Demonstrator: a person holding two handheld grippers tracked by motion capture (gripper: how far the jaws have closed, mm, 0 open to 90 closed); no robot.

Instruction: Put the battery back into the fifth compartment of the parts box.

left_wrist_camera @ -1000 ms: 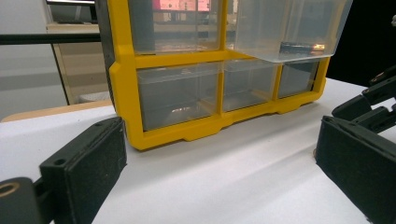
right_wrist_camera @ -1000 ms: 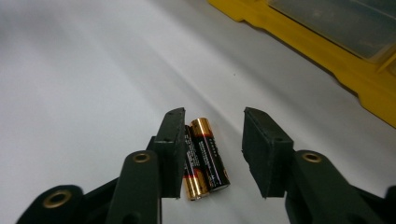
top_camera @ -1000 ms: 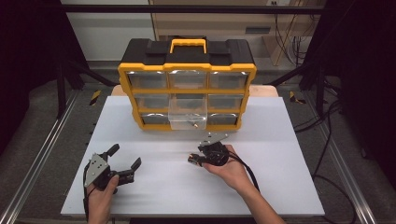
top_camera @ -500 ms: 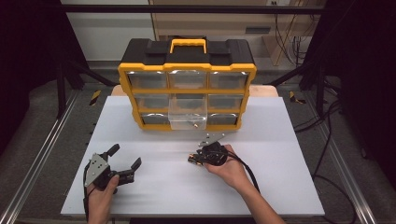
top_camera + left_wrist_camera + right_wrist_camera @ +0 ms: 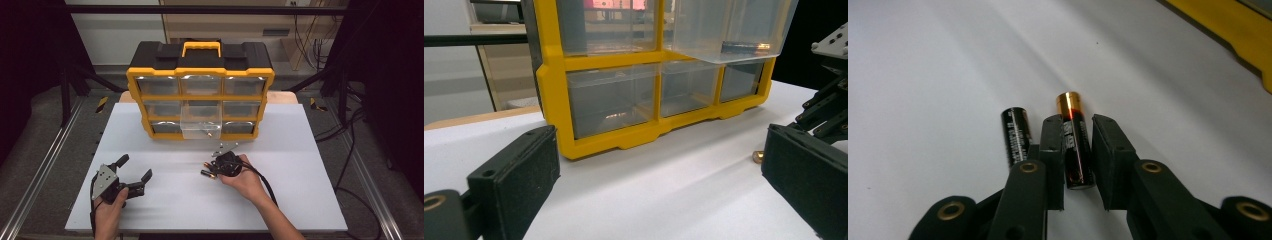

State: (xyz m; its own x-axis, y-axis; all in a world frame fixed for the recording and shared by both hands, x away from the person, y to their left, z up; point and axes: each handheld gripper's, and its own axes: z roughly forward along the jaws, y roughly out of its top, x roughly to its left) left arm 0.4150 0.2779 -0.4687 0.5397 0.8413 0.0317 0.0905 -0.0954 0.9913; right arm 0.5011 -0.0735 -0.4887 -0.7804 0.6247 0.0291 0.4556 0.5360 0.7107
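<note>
Two black AA batteries lie on the white table [image 5: 300, 200]. The one with a gold end [image 5: 1075, 145] sits between the jaws of my right gripper [image 5: 1077, 120], which are closed against its sides. The other battery [image 5: 1015, 135] lies just to the left, outside the jaws. In the high view the right gripper [image 5: 212, 170] is at mid table over the batteries [image 5: 206, 174]. My left gripper [image 5: 134, 167] rests open at the front left with nothing in it; its wide-apart jaws [image 5: 659, 165] face the organizer.
A yellow and black drawer organizer [image 5: 200, 75] stands at the back of the table. Its middle clear drawer [image 5: 201, 122] is pulled out with a battery [image 5: 210, 134] inside. Cables run along the floor at right.
The right hand has shifted very slightly over the batteries. The left gripper has stayed put.
</note>
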